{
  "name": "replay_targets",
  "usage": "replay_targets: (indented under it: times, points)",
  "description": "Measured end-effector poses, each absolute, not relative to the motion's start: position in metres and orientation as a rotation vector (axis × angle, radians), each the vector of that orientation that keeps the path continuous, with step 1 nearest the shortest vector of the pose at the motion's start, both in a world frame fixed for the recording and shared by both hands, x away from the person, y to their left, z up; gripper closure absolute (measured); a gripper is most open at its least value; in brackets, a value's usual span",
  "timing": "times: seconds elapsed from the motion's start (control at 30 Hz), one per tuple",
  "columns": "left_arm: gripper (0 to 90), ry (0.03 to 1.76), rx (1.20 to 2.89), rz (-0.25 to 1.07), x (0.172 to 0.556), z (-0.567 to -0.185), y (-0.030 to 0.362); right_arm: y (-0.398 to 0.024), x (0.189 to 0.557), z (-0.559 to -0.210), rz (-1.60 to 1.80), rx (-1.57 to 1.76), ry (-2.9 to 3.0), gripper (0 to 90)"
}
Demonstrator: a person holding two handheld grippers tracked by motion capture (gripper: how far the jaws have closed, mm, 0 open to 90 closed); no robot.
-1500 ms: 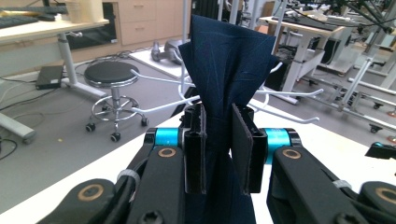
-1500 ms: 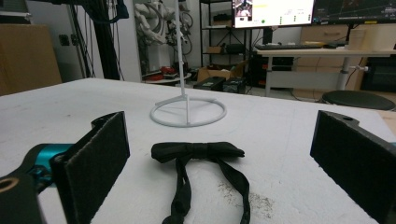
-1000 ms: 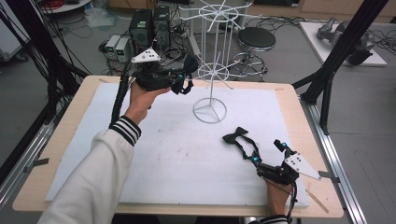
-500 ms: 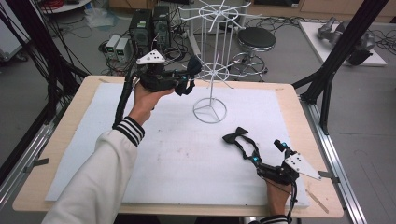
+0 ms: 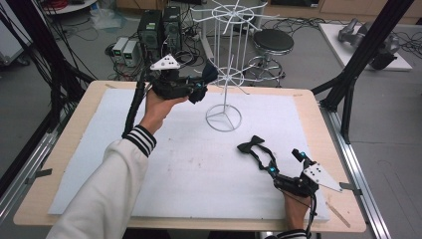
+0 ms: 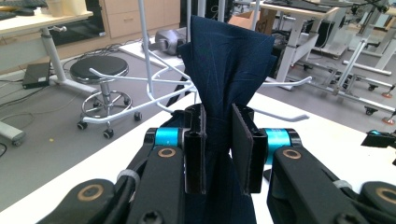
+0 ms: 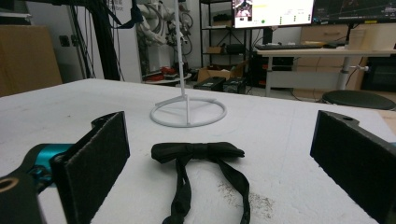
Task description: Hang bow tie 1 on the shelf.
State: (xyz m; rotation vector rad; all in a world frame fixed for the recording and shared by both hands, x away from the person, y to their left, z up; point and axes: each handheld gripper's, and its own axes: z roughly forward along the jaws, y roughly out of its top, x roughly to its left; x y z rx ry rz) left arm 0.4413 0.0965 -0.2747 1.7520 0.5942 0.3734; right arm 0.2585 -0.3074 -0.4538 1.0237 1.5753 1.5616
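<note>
A dark navy bow tie (image 6: pixel 229 60) is pinched between the jaws of my left gripper (image 6: pixel 218 126), which is shut on it. In the high view, my left gripper (image 5: pixel 200 92) holds this navy bow tie (image 5: pixel 209 74) in the air beside the lower hooks of a white wire rack (image 5: pixel 225 74). A black bow tie (image 5: pixel 251 145) with its strap lies flat on the white mat. My right gripper (image 5: pixel 279 157) rests on the mat just behind it, open. In the right gripper view, the black bow tie (image 7: pixel 198 150) lies between and ahead of the wide-open pads (image 7: pixel 100 154).
The rack's ring base (image 5: pixel 224 119) stands on the white mat (image 5: pixel 99 149) at centre back. A black stool (image 5: pixel 272 42), computer boxes (image 5: pixel 159 30) and cables lie on the floor beyond the far edge. Black frame struts (image 5: pixel 358 64) rise at the right.
My left gripper has carried the navy bow tie a little to the right, closer to the rack's hooks. The right gripper and the black bow tie have stayed put.
</note>
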Motion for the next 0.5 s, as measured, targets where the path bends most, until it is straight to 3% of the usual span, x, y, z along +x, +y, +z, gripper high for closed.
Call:
replay_targets:
  times: [0.33, 0.5]
  points:
    - [73.7, 0.588, 1.764, 0.379, 0.4397, -0.2740, 0.0961, -0.3074, 0.2584, -0.4538, 1.563, 1.025, 1.575, 3.8]
    - [68.3, 0.595, 1.755, 0.376, 0.4389, -0.2731, 0.0962, -0.3074, 0.2585, -0.4538, 1.561, 1.024, 1.576, 3.8]
